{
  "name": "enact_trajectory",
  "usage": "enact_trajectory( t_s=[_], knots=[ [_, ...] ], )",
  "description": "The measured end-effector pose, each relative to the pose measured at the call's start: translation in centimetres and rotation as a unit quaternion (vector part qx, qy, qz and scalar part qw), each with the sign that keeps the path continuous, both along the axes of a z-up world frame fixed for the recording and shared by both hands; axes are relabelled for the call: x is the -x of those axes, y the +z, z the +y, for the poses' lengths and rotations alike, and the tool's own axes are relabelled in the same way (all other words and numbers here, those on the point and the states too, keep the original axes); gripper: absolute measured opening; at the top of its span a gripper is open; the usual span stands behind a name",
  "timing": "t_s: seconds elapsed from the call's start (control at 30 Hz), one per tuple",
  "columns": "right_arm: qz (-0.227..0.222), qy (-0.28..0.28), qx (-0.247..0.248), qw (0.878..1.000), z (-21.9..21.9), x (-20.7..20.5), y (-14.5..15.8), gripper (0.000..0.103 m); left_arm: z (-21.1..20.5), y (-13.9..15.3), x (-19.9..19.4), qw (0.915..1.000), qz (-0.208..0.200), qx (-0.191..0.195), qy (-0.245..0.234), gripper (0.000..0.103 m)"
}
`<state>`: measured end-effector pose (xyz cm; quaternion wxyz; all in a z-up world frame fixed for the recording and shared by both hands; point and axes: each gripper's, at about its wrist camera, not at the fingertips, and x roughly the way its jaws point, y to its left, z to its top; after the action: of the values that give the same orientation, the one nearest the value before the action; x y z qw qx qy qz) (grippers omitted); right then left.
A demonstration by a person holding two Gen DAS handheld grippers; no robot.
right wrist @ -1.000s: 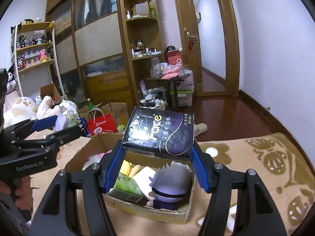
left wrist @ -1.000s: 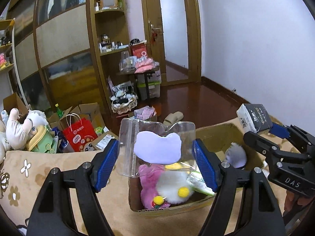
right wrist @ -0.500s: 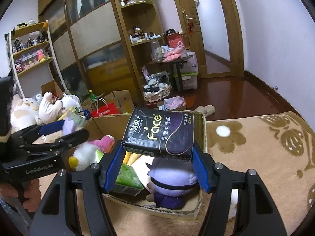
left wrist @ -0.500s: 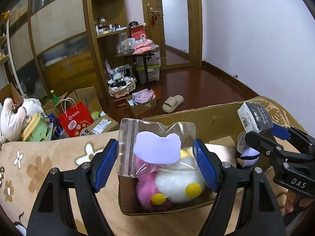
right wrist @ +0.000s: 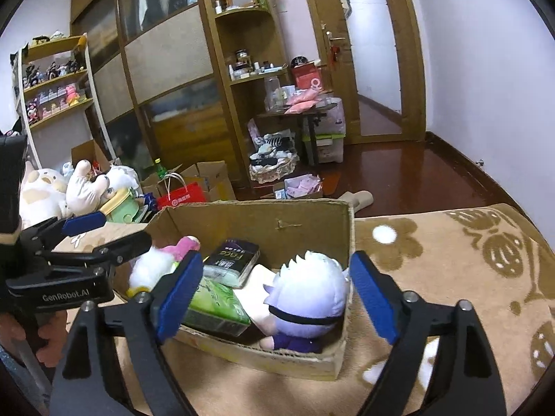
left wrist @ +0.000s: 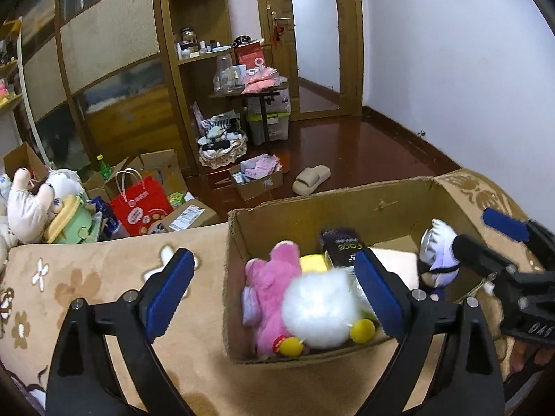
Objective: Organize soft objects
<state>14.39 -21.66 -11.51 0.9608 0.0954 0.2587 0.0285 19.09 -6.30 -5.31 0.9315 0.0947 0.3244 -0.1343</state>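
An open cardboard box (right wrist: 263, 222) sits on a tan flower-patterned blanket (right wrist: 451, 263), directly ahead of and below both tools. It holds a pink plush (left wrist: 274, 277) and a white fluffy plush with yellow feet (left wrist: 319, 308) on the side under the left tool (left wrist: 274, 291), and a white-haired doll with a dark band over the eyes and a purple body (right wrist: 308, 301) in the corner under the right tool (right wrist: 274, 291). Between them lie a dark tissue pack printed "face" (right wrist: 234, 260), tilted on a green tissue pack (right wrist: 215, 305), beside a pale flat sheet (right wrist: 256, 287). Both tools stand wide open with nothing between their blue pads, their jaws having just opened; the left one straddles the box's near left corner, the right one frames the doll. Each tool appears at the edge of the other's view, level with the box rim. Beyond the box, on the floor past the blanket's far edge, stand a red paper bag (left wrist: 138, 208), small cartons, a slipper (left wrist: 310, 178) and a pile of plush toys (left wrist: 31, 204) to the far left; wooden shelving (right wrist: 239, 69) and a door (left wrist: 312, 34) close the background.
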Motion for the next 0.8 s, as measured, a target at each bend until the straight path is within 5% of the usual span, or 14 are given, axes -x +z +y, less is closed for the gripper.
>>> enact_trajectory(
  t_s=[0.2,0.8],
  knots=[
    [-0.007,-0.016,0.006,1.000,-0.5,1.8,1.1,0.103,1.0,0.8,1.8,0.9998,-0.006,-0.005,0.016,0.099],
    [-0.046,-0.040,0.029,0.998,-0.2,8.6,5.9,0.103,4.6,5.6,9.6,0.9977,-0.050,0.018,0.043,0.101]
  ],
)
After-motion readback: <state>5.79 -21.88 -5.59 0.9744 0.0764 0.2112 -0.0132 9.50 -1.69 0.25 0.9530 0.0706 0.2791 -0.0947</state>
